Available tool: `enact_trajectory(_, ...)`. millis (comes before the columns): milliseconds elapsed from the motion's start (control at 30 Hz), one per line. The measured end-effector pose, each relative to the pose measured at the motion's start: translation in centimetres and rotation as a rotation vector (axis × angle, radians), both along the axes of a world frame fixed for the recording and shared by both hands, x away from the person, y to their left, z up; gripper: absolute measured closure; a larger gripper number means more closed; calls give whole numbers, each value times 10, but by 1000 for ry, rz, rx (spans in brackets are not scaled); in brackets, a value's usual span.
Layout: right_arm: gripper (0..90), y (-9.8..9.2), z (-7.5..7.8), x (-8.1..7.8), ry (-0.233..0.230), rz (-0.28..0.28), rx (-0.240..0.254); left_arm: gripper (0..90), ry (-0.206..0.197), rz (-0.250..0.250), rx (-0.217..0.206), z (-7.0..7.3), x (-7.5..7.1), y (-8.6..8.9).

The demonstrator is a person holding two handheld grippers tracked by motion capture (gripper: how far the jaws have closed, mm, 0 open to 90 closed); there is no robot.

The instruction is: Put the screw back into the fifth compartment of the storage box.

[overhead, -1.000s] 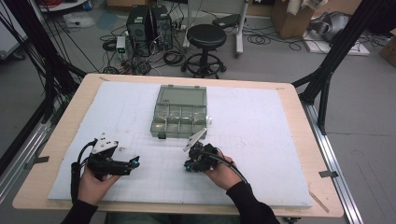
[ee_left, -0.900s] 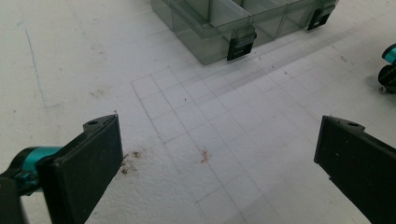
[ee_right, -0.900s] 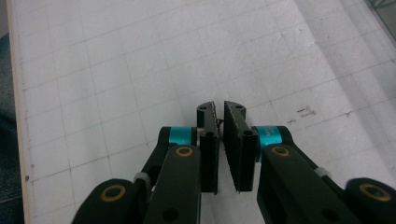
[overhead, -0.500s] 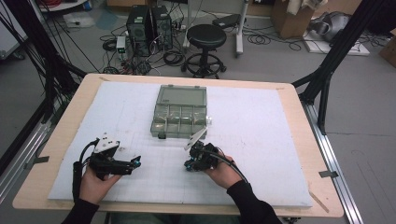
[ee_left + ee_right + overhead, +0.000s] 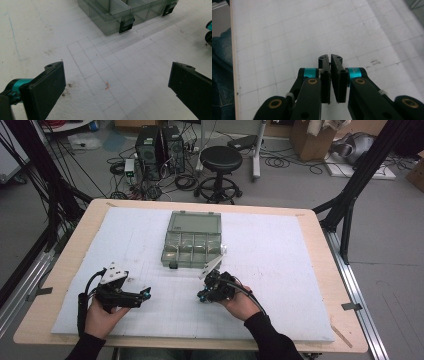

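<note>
Nothing has shifted since the earlier frames: both hands hold position on the white mat (image 5: 280, 245). Grey compartment box (image 5: 192, 240) sits closed at mat centre, beyond both grippers. Left gripper (image 5: 142, 296) points right, jaws spread wide, grasping nothing. Right gripper (image 5: 201, 296) rests just below the box, jaws clenched together, empty.
</note>
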State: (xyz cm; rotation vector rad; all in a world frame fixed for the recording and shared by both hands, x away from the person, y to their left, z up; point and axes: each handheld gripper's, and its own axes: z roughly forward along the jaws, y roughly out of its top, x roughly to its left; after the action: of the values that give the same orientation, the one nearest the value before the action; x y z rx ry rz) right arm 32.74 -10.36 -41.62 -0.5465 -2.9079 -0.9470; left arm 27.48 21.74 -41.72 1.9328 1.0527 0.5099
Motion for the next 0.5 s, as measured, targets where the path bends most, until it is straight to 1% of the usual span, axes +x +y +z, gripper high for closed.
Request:
enact_trajectory(33, 861, -2, 5, 1, -3, -1, 12, 17, 0, -1, 1, 0, 0, 0)
enact_trajectory(67, 861, -2, 5, 1, -3, -1, 12, 17, -1, -1, 0, 0, 0, 0)
enact_trajectory(100, 861, -3, 10, 2, -9, 0, 13, 17, -2, 0, -4, 0, 0, 1)
enact_trajectory(167, 861, -4, 13, 3, -15, 5, 15, 17, -2, 0, -4, 0, 0, 1)
enact_trajectory(233, 861, -4, 22, 6, -23, 5, 14, 17, -5, -1, -1, 1, -1, 1)
enact_trajectory(267, 861, -4, 22, 6, -23, 5, 14, 17, -5, -1, -1, 1, -1, 1)
enact_trajectory(300, 861, -5, 28, 8, -24, 4, 29, 17, -5, 1, -2, 1, -1, 1)
enact_trajectory(433, 861, -5, 33, 12, -23, 6, 35, 17, -4, 3, -4, 1, -1, 2)
enact_trajectory(500, 861, -5, 37, 17, -21, 12, 42, 17, -4, 3, -3, 1, -1, 3)
